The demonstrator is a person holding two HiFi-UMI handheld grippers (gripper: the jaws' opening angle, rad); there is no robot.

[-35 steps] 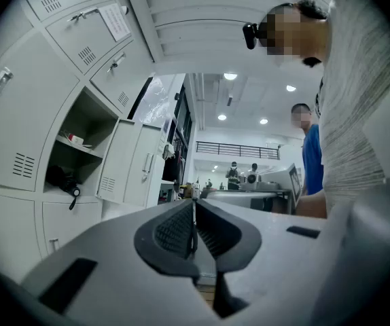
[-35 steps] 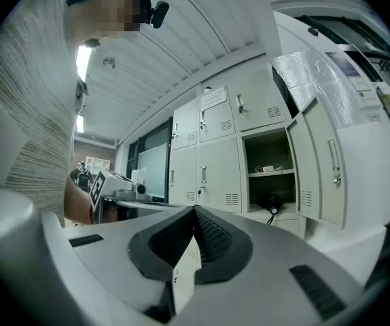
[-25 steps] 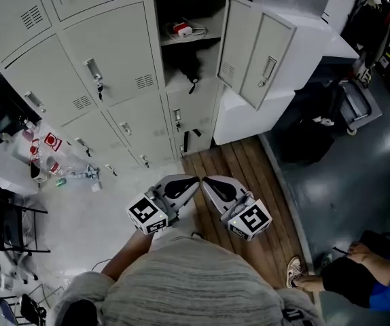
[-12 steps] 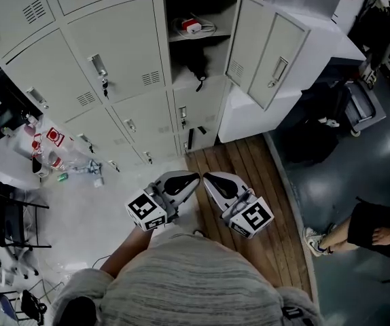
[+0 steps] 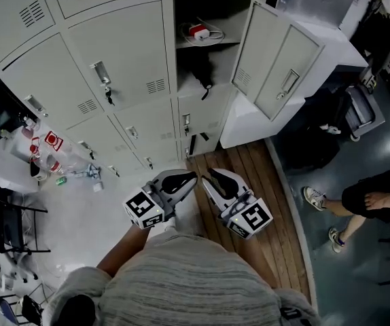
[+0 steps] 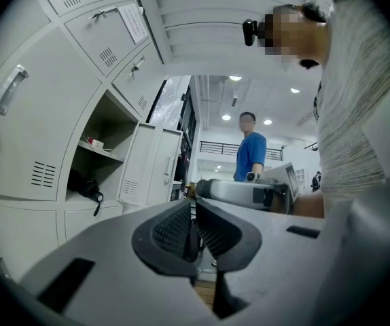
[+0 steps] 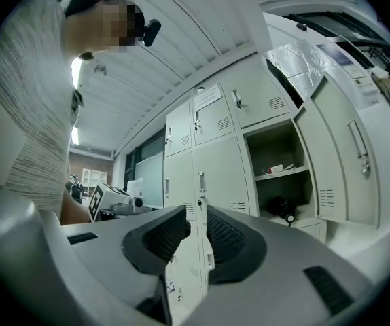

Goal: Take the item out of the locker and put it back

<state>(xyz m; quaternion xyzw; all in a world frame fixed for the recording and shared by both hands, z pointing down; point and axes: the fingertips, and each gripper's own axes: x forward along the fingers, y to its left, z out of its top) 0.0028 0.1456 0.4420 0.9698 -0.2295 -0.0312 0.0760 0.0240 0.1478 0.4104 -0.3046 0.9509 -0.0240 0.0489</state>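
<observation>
Left claw [image 5: 189, 177] is pinched together, empty. Right claw [image 5: 214, 175] just cracked open a bit, nothing between its ribbed pads. Well ahead of both, the open metal locker [image 5: 276, 60] holds a lumpy black item [image 5: 202, 66] under its shelf.

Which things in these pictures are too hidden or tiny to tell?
Dark item on the open locker's lower shelf: every view, too small and shadowed to name.
Red-and-white thing on the upper shelf: too small.
Bystander: head view, cut off by the right edge.
Floor clutter: head view, too small.
</observation>
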